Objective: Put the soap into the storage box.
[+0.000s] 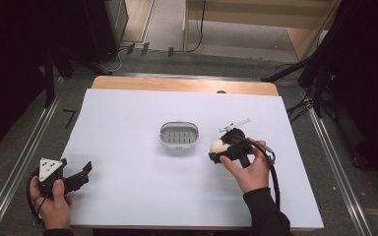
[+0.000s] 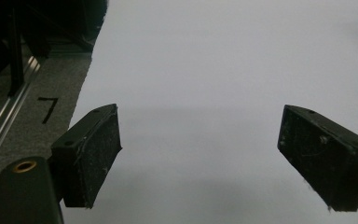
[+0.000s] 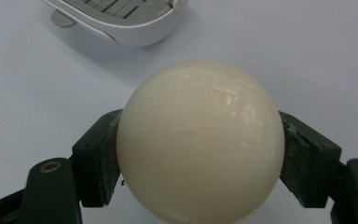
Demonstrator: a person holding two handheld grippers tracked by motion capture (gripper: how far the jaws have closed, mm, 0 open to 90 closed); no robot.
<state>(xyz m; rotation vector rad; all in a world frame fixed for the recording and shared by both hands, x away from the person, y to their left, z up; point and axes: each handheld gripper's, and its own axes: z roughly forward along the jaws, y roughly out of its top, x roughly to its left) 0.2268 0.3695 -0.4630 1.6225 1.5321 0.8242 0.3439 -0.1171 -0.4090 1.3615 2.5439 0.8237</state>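
gripped from both sides, a cream ball point(image 3: 200, 140) is filling the right gripper view, the right gripper point(image 1: 222, 149) clamping it with a jaw pressing each flank. in the high view the ball point(image 1: 219, 145) is sitting low over the white table point(image 1: 128, 123), right of centre and just beside a grey slotted tray point(image 1: 179, 134), whose white rim point(image 3: 135, 28) is showing at the top of the right gripper view. whether the ball is resting on the table or hanging just above it cannot be told. at the near left corner the left gripper point(image 1: 81, 173) is idling, its jaws standing wide apart around nothing but bare table.

judging from the grip, the ball seems bound for the tray. it is smooth, round and glossy, and the flat pads are meeting it along narrow patches, so any tilt or jolt of the hand could be squirting it out and sending it rolling off the table; a loose release could be bouncing it off the tray's slats or rim.

behind the right gripper a thin white thing point(image 1: 235, 125), perhaps a small tool, is lying on the table, too small to name. most of the tray is being cut off in the right gripper view, and the ball's underside is staying out of sight.
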